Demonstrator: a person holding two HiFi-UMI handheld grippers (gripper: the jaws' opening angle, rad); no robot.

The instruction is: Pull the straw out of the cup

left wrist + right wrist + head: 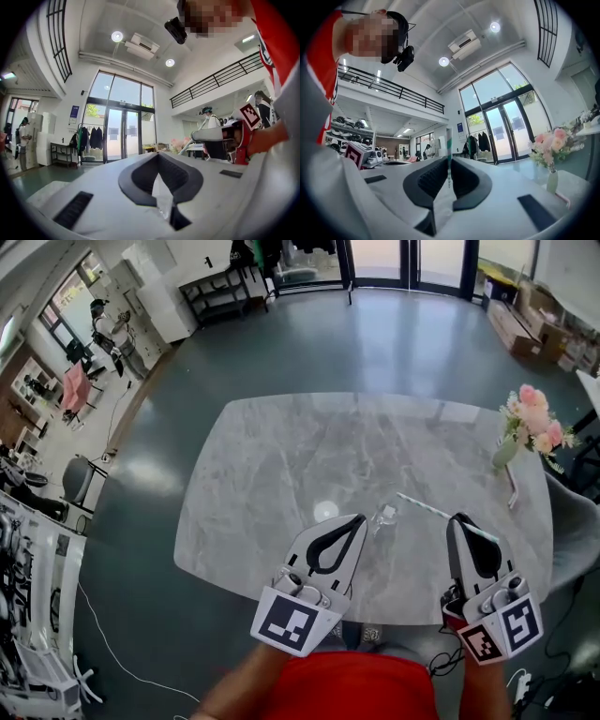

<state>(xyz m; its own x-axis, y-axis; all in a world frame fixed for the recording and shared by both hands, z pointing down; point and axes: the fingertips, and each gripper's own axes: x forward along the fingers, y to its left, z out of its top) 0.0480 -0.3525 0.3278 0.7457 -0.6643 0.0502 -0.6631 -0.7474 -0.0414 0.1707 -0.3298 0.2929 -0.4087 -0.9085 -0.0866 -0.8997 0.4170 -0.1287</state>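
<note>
The straw (448,154), white with green stripes, is gripped between the closed jaws of the right gripper (459,519). In the right gripper view it is seen standing upright in the narrow gap between the pads. In the head view it is seen slanting from those jaws up and leftward over the counter (281,456), with its free end just beside the cup (385,515). Whether that end is clear of the rim cannot be told.

The cup, clear and thin-walled, is clamped by the jaws of the left gripper (361,518), and its crumpled wall is pinched between the dark pads in the left gripper view. Both grippers are held side by side above the near edge of the grey marbled counter.

Black-and-white square markers are carried on the cube of each gripper, but no letters are shown on them. A vase of pink flowers (534,432) is set at the counter's far right corner. A blue sign (74,112) is fixed beside the glass doors, and its print is too small to be read.
</note>
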